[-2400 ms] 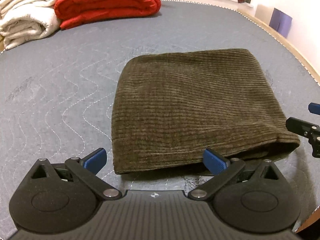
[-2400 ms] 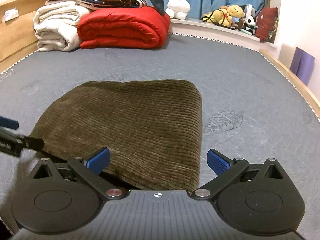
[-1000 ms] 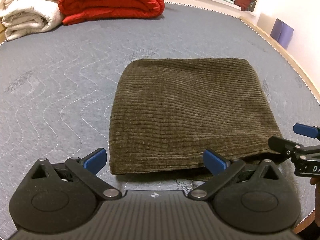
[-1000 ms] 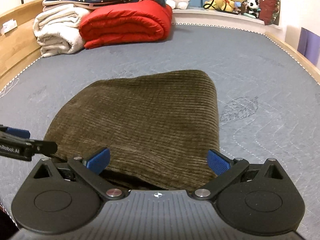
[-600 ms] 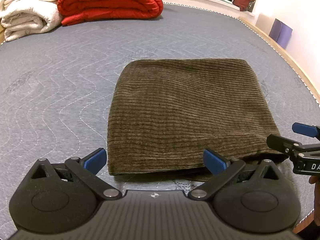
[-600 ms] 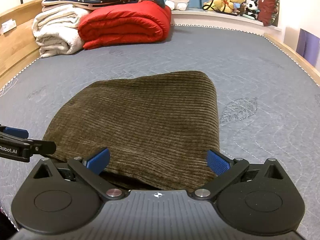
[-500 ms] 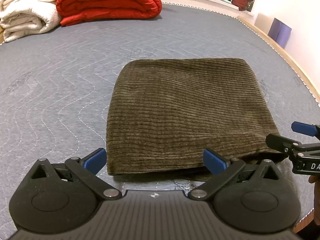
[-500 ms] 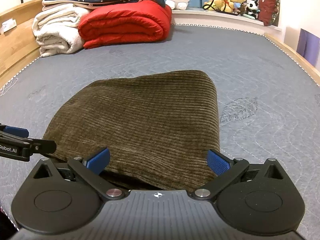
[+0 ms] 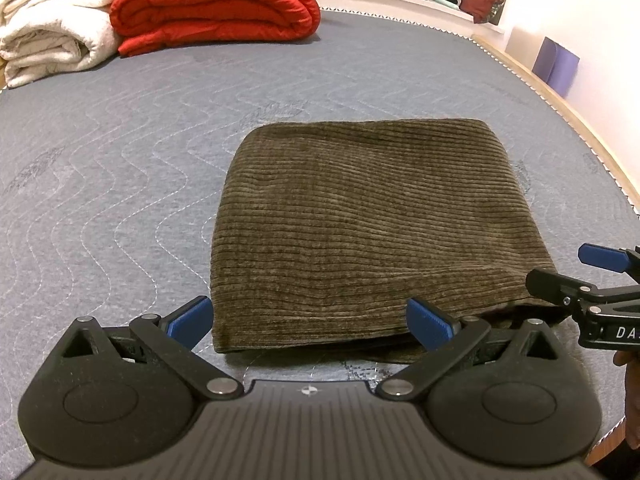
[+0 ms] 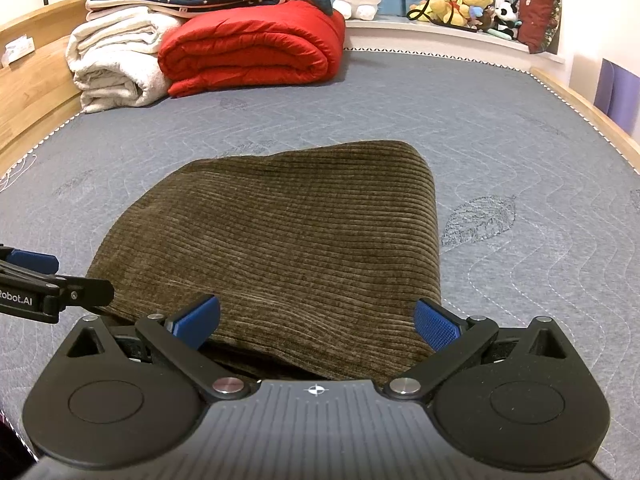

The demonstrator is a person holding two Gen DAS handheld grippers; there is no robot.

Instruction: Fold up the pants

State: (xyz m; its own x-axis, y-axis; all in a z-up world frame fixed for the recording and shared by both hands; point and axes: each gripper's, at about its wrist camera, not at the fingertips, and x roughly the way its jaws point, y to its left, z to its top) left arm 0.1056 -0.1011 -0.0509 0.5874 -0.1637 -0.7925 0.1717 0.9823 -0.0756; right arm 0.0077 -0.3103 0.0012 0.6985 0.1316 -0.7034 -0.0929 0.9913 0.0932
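Ahead of my left claw [image 9: 308, 322] and right claw [image 10: 316, 320], both spread wide, the folded pants [image 9: 372, 232] fill the near middle of the bed [image 9: 120, 152]. Bare mattress lies open to the left and right of them and beyond their far edge. At the far end, the red duvet [image 10: 252, 46] and white blankets [image 10: 116, 64] block the way. A wooden rail [image 10: 592, 112] bounds the right side.

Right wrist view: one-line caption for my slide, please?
Open right gripper at the near edge of folded brown corduroy pants on a grey quilted mattress.
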